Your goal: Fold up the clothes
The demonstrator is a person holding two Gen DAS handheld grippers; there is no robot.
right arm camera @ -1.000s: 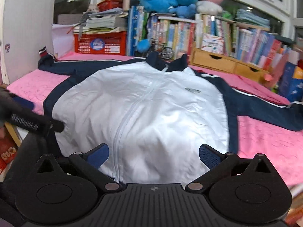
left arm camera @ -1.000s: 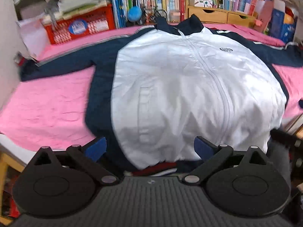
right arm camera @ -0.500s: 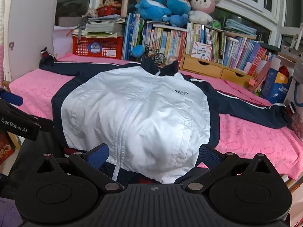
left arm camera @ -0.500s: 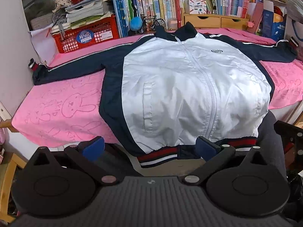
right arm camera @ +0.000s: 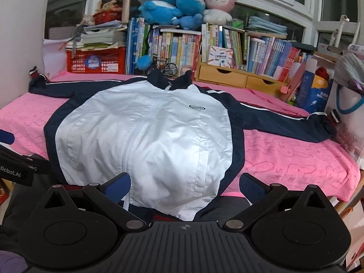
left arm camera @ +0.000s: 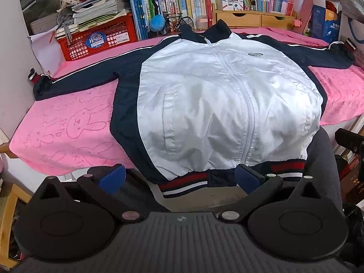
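Observation:
A white and navy zip jacket (left arm camera: 223, 104) lies face up and spread flat on a pink blanket (left arm camera: 68, 127), both sleeves stretched out sideways. Its red, white and navy striped hem (left arm camera: 186, 182) hangs over the near edge. My left gripper (left arm camera: 179, 177) hovers open just in front of that hem, holding nothing. In the right wrist view the same jacket (right arm camera: 145, 141) fills the middle, and my right gripper (right arm camera: 184, 186) stands open before its lower edge, also with nothing in it. The left gripper's body shows at that view's left edge.
A red crate (left arm camera: 97, 38) with stacked papers, rows of books (right arm camera: 177, 47), wooden drawers (right arm camera: 238, 77) and plush toys (right arm camera: 182, 4) line the far side. A white wall (left arm camera: 13, 52) borders the left. Boxes and a bag (right arm camera: 348, 86) crowd the right end.
Both grippers have drawn back from the jacket toward me, so the whole garment and its striped hem now show. The jacket lies where it was.

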